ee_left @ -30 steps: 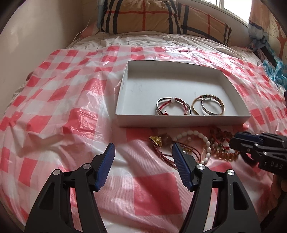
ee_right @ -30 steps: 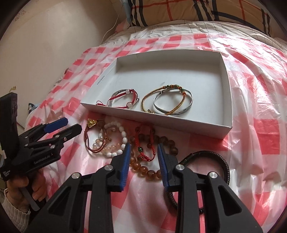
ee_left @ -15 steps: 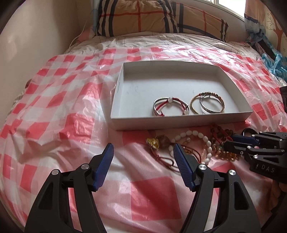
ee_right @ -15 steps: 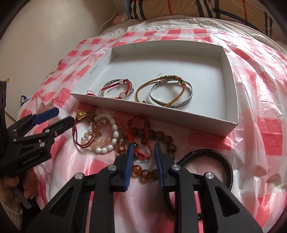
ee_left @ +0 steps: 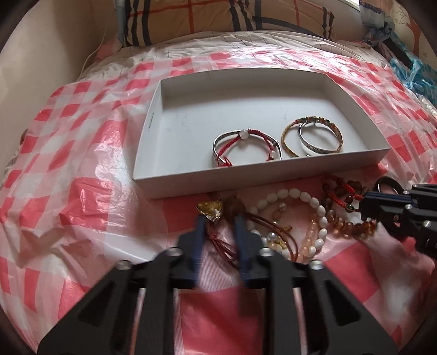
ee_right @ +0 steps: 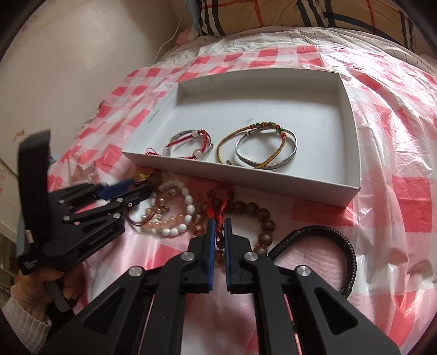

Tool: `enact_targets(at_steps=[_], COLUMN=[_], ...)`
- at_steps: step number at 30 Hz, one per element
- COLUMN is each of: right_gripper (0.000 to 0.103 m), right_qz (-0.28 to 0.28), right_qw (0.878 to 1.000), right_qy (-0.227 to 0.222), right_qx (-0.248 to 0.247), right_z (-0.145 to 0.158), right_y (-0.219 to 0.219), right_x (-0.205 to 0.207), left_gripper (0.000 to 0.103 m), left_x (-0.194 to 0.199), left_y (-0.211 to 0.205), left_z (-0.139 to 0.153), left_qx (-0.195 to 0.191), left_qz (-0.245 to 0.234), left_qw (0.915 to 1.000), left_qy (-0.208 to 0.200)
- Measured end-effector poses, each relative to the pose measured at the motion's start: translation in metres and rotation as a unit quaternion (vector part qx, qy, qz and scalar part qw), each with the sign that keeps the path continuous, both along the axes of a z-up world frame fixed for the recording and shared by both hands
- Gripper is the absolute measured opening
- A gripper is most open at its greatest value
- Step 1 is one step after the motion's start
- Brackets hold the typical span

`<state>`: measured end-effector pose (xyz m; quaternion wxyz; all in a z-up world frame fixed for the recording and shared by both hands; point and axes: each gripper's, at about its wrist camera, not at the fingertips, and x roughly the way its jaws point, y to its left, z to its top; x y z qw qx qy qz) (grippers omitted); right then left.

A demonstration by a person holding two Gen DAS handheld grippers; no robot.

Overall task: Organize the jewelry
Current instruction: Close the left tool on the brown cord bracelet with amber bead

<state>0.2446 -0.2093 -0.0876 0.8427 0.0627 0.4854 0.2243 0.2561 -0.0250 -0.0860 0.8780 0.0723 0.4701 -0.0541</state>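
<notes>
A white shallow box (ee_left: 174,188) (ee_right: 352,153) lies on the checkered bed cover and holds a silver-and-red bracelet (ee_left: 247,148) (ee_right: 191,143) and a gold cord with a silver bangle (ee_left: 312,139) (ee_right: 259,146). In front of it lies a heap: a white bead bracelet (ee_left: 297,196) (ee_right: 180,210), a brown cord with an amber pendant (ee_left: 210,210), a red cord bracelet (ee_right: 220,209) (ee_left: 341,191), brown beads (ee_right: 259,213). My left gripper (ee_left: 217,218) (ee_right: 131,188) is half closed around the brown cord. My right gripper (ee_right: 219,224) (ee_left: 364,206) is shut on the red cord bracelet.
A black braided bracelet (ee_right: 338,245) lies on the cover to the right of my right gripper. Plaid pillows (ee_left: 224,19) lie at the head of the bed. A wall (ee_right: 82,54) runs along the left side. Blue plastic (ee_left: 412,71) lies at the far right.
Both grippers moved forward into the heap and narrowed. The left jaws closed from wide open to around the brown cord. The right jaws closed onto the red cord bracelet.
</notes>
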Motion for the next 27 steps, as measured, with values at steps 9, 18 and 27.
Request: enact_targets(at_steps=[9,18,27], right_gripper=[0.006,0.051,0.051], right_qz=[-0.002,-0.003,-0.002], right_qw=[0.997,1.0,0.998], right_qy=[0.015,-0.002,-0.033], right_qx=[0.073,0.013,-0.045], right_z=[0.009,0.011,0.005], right_y=[-0.014,-0.006,0.013], right_x=[-0.056,-0.1,-0.08], left_gripper=[0.005,0.042,0.059], left_x=[-0.047,-0.09,-0.086], left_y=[0.012,0.013,0.001], left_z=[0.022,0.028,0.032], left_qx=[-0.063,-0.042,-0.012], left_qz=[-0.029,-0.041,-0.042], left_qw=[0.9976,0.9983,0.9977], left_qy=[0.008,0.005,-0.051])
